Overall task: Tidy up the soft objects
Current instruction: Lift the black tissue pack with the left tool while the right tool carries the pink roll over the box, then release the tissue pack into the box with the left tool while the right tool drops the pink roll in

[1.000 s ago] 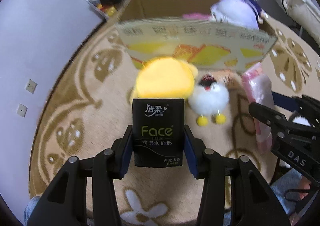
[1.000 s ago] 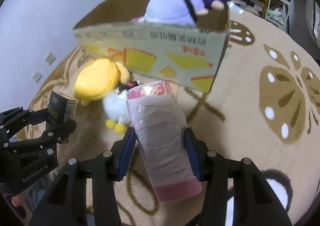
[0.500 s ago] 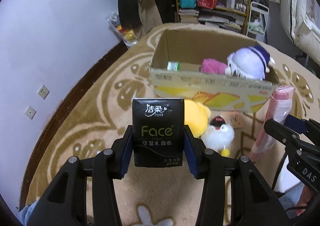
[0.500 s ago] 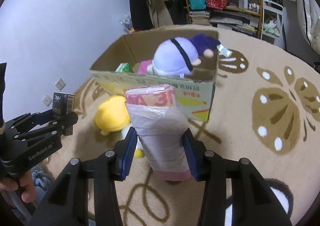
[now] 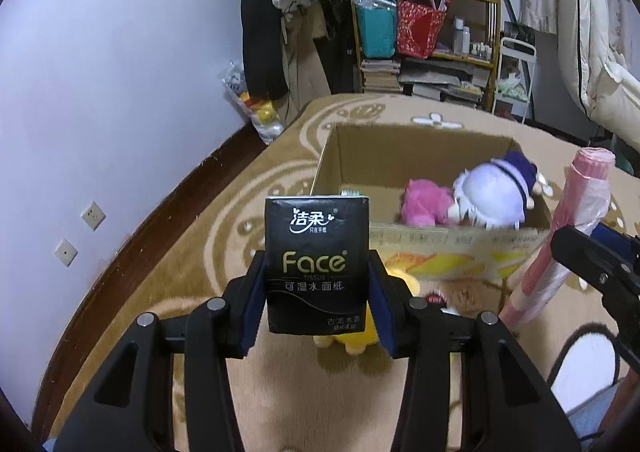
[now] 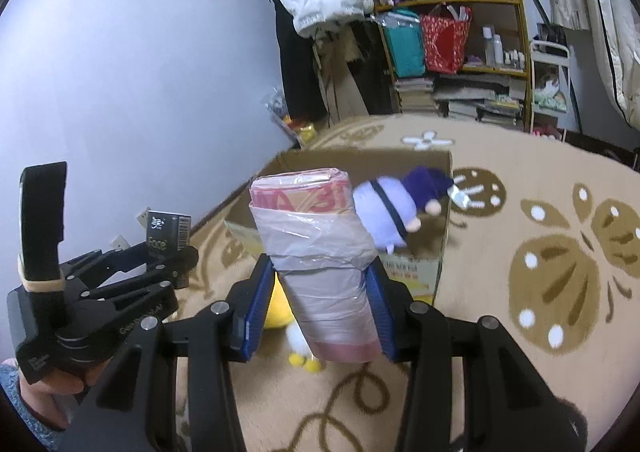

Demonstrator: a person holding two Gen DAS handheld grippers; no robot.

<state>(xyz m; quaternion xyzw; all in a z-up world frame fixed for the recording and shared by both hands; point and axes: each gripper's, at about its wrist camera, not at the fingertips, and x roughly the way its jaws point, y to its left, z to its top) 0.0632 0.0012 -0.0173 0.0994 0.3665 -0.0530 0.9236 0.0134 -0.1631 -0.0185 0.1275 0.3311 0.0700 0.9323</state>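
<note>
1. Pads of the left gripper pressed both sides of a black tissue pack, gripping it upright above the rug.
2. Its face carried gold "Face" lettering and white Chinese script; its foil looked smooth and square-edged.
3. Blue pads of the right gripper clamped a pink roll, which stood nearly upright and leaned slightly left.
4. A translucent grey plastic wrap covered the roll's middle, with pink showing at both ends and red print near the top.
5. Both grippers pointed forward and down toward a cardboard box on the rug, side by side, with the left gripper's pack seen at the left of the right wrist view.
6. A hand with a grey cuff held the left gripper's handle from below.
7. Inside the box lay a pink plush touching a lavender doll in a purple hat.
8. A yellow plush and a white plush with yellow feet lay on the rug in front of the box, partly hidden behind the grippers.
</note>
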